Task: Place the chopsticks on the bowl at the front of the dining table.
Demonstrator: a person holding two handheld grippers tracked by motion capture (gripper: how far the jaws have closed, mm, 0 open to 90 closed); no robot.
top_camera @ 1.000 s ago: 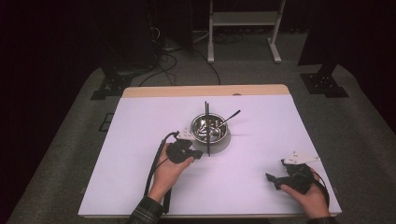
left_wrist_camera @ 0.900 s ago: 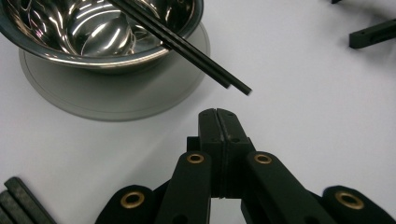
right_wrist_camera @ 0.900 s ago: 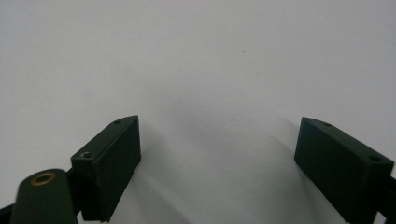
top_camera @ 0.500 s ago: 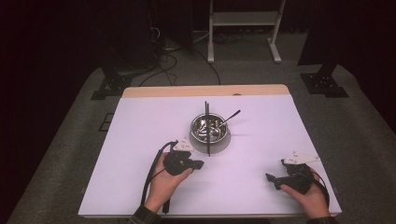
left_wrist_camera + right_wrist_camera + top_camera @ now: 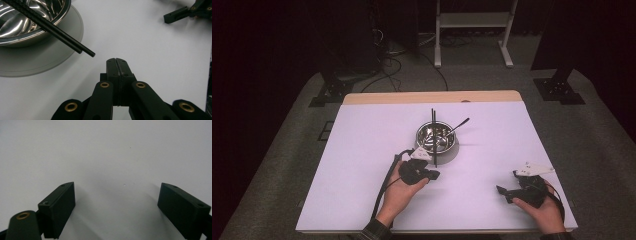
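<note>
Tabletop point(image 5: 362, 150): white surface with a bare wooden strip along its far edge; carries every item listed below.
Steel bowl point(image 5: 436, 136): polished metal, upright near the middle of the tabletop; in the left gripper view point(image 5: 30, 22) it sits on a round grey base.
Grey base point(image 5: 50, 57): flat disc under the bowl, its rim showing on the near side.
Left hand-held gripper point(image 5: 433, 175): held in the person's left hand, just on the near side of the bowl and apart from it; in the left gripper view point(image 5: 116, 61) the jaws are pressed fully together with nothing between them.
Right hand-held gripper point(image 5: 507, 182): held in the right hand at the near right of the tabletop, well apart from the bowl; in the right gripper view point(image 5: 117, 205) the jaws stand wide apart over bare white surface, holding nothing.
Black chopsticks point(image 5: 433, 135): a pair laid side by side across the bowl rim; their near ends point(image 5: 82, 48) overhang the base, close to the left jaw tips without touching.
Spoon point(image 5: 457, 126): metal, resting in the bowl, handle angled out toward the far right.
</note>
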